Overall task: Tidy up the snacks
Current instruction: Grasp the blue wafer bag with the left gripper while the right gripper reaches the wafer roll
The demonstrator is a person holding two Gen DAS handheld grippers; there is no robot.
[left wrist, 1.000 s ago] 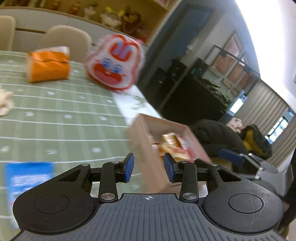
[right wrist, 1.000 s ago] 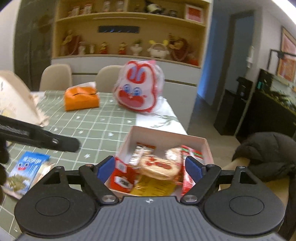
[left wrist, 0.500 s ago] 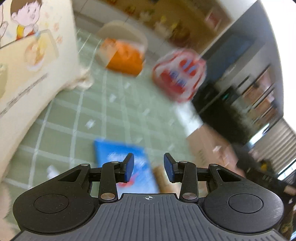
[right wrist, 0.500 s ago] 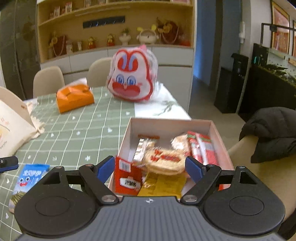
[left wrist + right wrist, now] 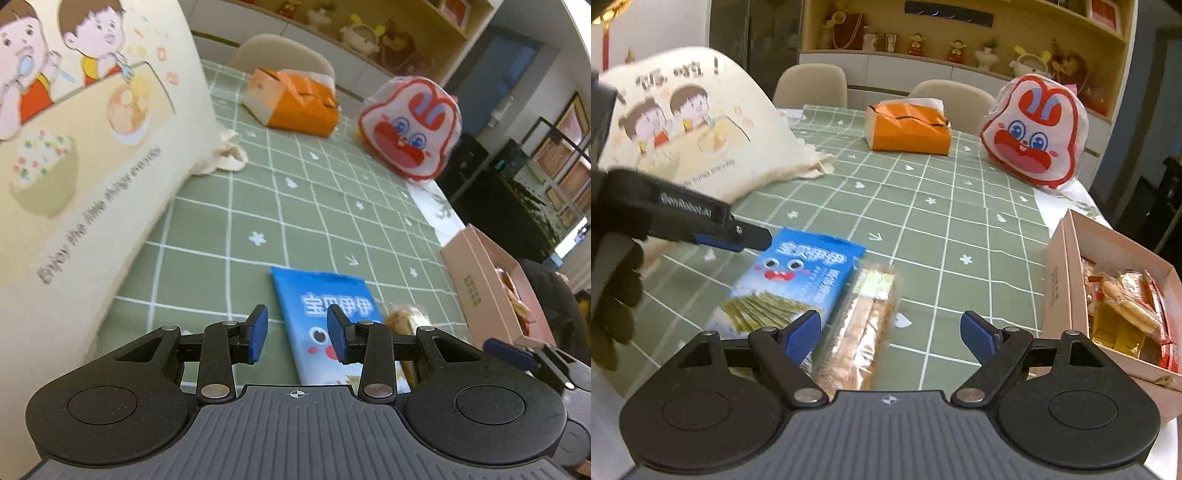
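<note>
A blue snack packet (image 5: 325, 314) (image 5: 798, 280) with a cartoon face lies flat on the green checked tablecloth. A clear-wrapped cracker packet (image 5: 402, 321) (image 5: 864, 321) lies against its right side. My left gripper (image 5: 297, 334) (image 5: 753, 238) is open and empty, its tips hovering at the blue packet's far end. My right gripper (image 5: 892, 332) is open wide and empty, low over the cracker packet's near end. A pink open box (image 5: 476, 280) (image 5: 1058, 280) holding several wrapped snacks stands at the table's right edge.
A large cream canvas bag (image 5: 74, 147) (image 5: 683, 129) stands close on the left. An orange tissue box (image 5: 295, 103) (image 5: 908, 129) and a red-and-white bunny bag (image 5: 410, 129) (image 5: 1034, 136) sit at the far end. A black-gloved hand (image 5: 613, 288) holds the left gripper.
Both grippers have swung left, away from the pink box, and come down toward the two packets on the cloth. Their jaws stand as before.
</note>
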